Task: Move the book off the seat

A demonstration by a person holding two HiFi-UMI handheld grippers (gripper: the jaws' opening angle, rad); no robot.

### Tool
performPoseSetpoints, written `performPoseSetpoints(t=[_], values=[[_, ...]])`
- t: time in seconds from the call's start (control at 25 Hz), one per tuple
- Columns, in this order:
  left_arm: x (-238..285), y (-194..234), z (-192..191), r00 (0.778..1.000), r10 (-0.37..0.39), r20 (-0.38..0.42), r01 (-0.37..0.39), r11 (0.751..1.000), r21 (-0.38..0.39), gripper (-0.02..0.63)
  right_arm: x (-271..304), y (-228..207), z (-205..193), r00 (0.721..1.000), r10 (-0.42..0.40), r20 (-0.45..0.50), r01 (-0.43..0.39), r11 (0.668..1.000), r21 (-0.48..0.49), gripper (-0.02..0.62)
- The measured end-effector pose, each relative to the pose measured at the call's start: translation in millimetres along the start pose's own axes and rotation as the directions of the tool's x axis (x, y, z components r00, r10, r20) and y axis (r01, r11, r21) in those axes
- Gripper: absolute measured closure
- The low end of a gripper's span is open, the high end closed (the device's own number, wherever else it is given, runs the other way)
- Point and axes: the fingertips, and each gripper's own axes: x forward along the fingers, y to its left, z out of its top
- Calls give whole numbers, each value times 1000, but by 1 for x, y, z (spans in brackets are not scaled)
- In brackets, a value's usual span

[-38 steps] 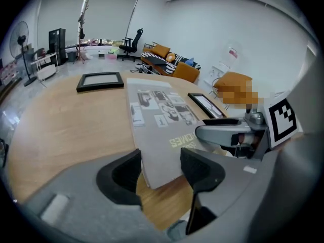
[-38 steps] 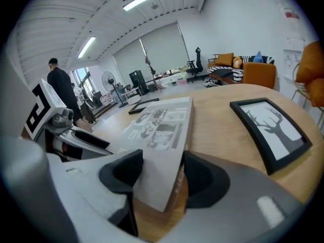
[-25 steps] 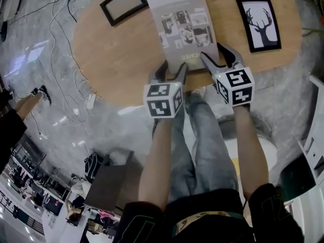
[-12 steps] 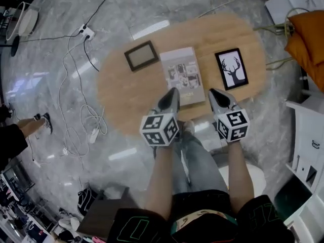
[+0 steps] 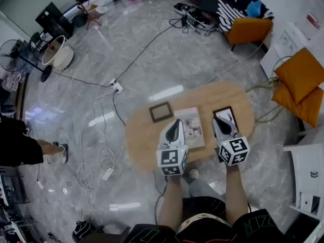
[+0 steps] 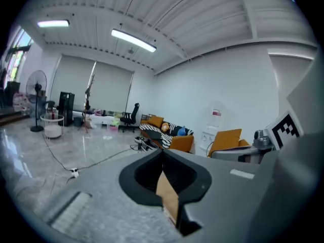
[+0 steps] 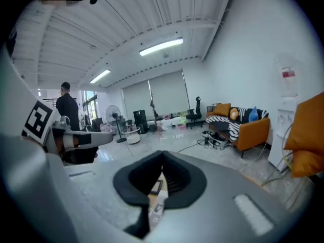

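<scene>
While both grippers hang high above the table [image 5: 144, 140], the book [image 5: 194, 131] lies flat on the wood btwn a frame [image 5: 161, 112] and a deer pic [image 5: 226, 111], well clear of either tool. L gripper [image 5: 175, 122]: jaws pressed together, nothing in them. R gripper [image 5: 218, 120]: same, closed tight and empty.

The oval wooden surface [image 5: 144, 142] stands on a grey marble floor [image 5: 152, 59]. Three things lie on it in a row: an empty dark frame [image 5: 161, 112] at the left, a book [image 5: 195, 130] in the middle, and a black-framed deer picture [image 5: 226, 114] at the right.
</scene>
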Motion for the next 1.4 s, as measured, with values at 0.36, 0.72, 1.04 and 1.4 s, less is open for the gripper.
performPoseSetpoints(t=[0.36, 0.72, 1.04, 1.4], values=[[-53, 2, 119, 981, 92, 174, -102, 994, 50, 595, -48, 31, 127, 981, -41, 189, 43, 999, -2, 591], [-110, -16, 154, 955, 111, 277, -124, 992, 31, 594, -111, 37, 167, 958, -45, 282, 82, 990, -119, 591], [-94, -24, 121, 961, 86, 262, -108, 992, 71, 595, -121, 21, 144, 952, -58, 299, 111, 981, -161, 591], [-76, -46, 131, 975, 25, 221, -39, 998, 56, 595, -138, 4, 161, 956, -99, 275, 153, 972, -180, 591]])
